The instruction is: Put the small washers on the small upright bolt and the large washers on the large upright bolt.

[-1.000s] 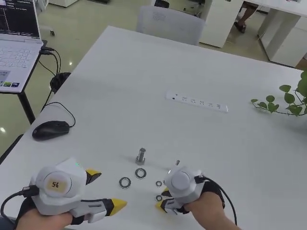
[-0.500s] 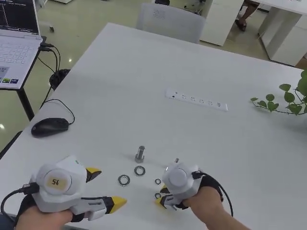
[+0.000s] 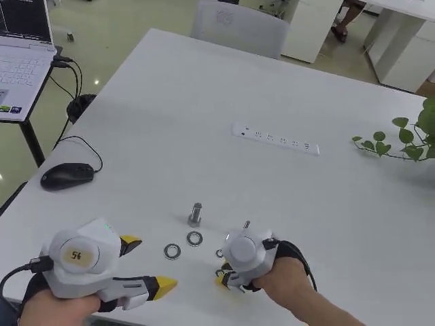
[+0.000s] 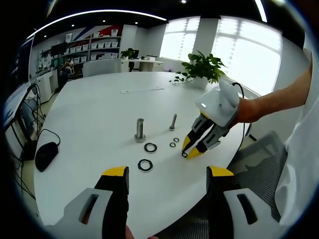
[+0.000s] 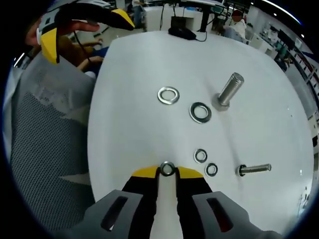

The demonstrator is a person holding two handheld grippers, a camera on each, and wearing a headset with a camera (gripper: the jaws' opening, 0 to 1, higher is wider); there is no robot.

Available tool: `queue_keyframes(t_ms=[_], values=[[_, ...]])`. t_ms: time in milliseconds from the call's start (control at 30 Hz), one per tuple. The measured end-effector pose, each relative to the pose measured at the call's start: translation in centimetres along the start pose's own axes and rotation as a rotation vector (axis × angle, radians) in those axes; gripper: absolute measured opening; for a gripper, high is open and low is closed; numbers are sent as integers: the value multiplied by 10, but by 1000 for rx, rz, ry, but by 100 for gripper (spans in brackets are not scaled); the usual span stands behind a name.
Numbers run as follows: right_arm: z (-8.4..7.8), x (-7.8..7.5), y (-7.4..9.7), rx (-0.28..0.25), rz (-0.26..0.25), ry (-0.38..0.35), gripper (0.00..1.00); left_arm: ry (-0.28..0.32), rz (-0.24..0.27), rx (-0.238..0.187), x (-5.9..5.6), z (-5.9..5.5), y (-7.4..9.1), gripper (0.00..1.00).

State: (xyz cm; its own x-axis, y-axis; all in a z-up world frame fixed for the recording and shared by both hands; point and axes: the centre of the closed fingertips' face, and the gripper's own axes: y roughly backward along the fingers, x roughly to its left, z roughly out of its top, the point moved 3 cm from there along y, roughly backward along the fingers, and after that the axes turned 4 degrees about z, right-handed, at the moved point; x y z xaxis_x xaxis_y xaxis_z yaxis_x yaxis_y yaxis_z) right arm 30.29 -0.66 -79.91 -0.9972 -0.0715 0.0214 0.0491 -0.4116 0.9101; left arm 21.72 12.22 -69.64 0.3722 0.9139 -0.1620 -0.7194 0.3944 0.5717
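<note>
My right gripper point(image 5: 167, 172) is shut on a small washer point(image 5: 167, 169), pinched between its yellow tips low over the table near the front edge point(image 4: 185, 154). Two more small washers point(image 5: 201, 155) point(image 5: 212, 169) lie just ahead of it, beside the small upright bolt point(image 5: 254, 169) point(image 3: 245, 224). The large upright bolt point(image 5: 229, 89) point(image 3: 195, 214) stands further on, with two large washers point(image 3: 194, 238) point(image 3: 172, 252) flat beside it. My left gripper point(image 4: 167, 173) point(image 3: 146, 265) is open and holds nothing, to the left of the washers.
A black mouse point(image 3: 66, 176) with its cable lies at the table's left edge. A white power strip point(image 3: 275, 139) sits mid-table, plant leaves point(image 3: 408, 139) at the right. A laptop point(image 3: 20, 54) stands on a side stand to the left, a chair point(image 3: 234, 27) at the far end.
The head camera has tilted, sliding the whole scene up. The right gripper has crept toward the nearest small washer, which now sits in its tips. The left gripper has stayed put.
</note>
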Motion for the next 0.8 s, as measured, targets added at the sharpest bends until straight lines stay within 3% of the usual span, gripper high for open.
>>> queue_keyframes(t_ms=[333,500,800], values=[[-3,1,2,-7,-11,-42,14,4,6,1,2,-1,2,62],[-7,2,4,-39,-7,-124,13,9,14,-2,6,-1,3,62],[-14,5,9,-46,-9,-131,13,14,14,-2,7,-2,2,62]])
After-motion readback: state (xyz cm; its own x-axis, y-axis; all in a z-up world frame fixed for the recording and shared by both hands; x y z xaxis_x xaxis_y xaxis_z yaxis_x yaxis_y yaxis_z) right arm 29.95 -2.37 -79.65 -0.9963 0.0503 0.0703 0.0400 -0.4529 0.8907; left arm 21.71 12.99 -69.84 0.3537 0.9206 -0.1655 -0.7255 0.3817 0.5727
